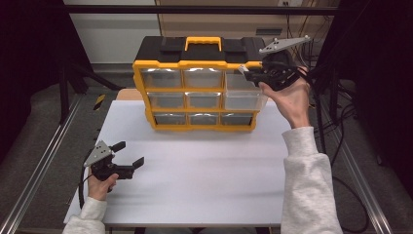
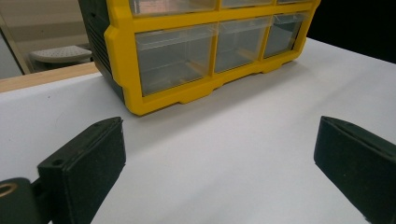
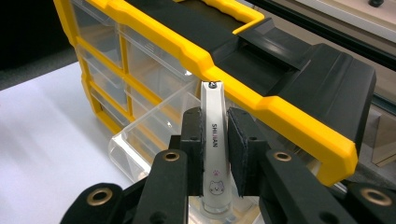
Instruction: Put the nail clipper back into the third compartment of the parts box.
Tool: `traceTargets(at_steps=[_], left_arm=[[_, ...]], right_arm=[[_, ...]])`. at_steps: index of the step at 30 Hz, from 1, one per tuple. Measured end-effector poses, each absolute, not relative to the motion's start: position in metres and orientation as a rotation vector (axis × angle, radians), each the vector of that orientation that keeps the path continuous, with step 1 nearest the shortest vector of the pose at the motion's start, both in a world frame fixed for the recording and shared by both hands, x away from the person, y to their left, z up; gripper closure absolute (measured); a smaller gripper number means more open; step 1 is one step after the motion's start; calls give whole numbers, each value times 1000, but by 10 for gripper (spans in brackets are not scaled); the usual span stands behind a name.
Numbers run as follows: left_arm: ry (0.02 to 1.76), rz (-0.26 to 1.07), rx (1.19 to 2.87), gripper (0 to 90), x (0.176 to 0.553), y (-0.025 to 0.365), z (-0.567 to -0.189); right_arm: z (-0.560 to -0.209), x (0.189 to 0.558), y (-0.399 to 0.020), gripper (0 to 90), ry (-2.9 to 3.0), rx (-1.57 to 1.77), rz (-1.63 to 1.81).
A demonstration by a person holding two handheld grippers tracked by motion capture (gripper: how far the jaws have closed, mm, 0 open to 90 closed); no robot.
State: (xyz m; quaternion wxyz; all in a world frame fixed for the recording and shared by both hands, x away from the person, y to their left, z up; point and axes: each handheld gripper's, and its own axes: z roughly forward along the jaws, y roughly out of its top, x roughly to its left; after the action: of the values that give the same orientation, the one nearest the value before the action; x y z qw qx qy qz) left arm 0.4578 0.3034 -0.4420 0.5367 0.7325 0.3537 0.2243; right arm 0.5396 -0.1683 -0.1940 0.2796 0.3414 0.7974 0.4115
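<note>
Nail clipper [image 3: 213, 140], white and slim, sits clamped in the right claw [image 3: 215, 140], long axis pointing straight ahead at the yellow organizer [image 3: 224, 79] over its pulled-out clear drawer [image 3: 140, 140]. Left claw [image 2: 219, 163] gapes wide above the desk [image 2: 233, 130].

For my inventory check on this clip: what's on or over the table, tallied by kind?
Yellow-and-black drawer organiser: 1
Clear drawers in it, one pulled open: 9
White nail clipper, clamped in the right gripper: 1
Handheld grippers, the left gripper with nothing in it: 2
Total: 13
</note>
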Motion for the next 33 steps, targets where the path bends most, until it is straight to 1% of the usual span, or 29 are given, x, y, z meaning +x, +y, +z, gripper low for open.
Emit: traceTargets(at_steps=[33], left_arm=[[842, 537, 1747, 16, 458, 304, -442]], right_arm=[[-209, 557, -177, 770, 2174, 908, 1086]])
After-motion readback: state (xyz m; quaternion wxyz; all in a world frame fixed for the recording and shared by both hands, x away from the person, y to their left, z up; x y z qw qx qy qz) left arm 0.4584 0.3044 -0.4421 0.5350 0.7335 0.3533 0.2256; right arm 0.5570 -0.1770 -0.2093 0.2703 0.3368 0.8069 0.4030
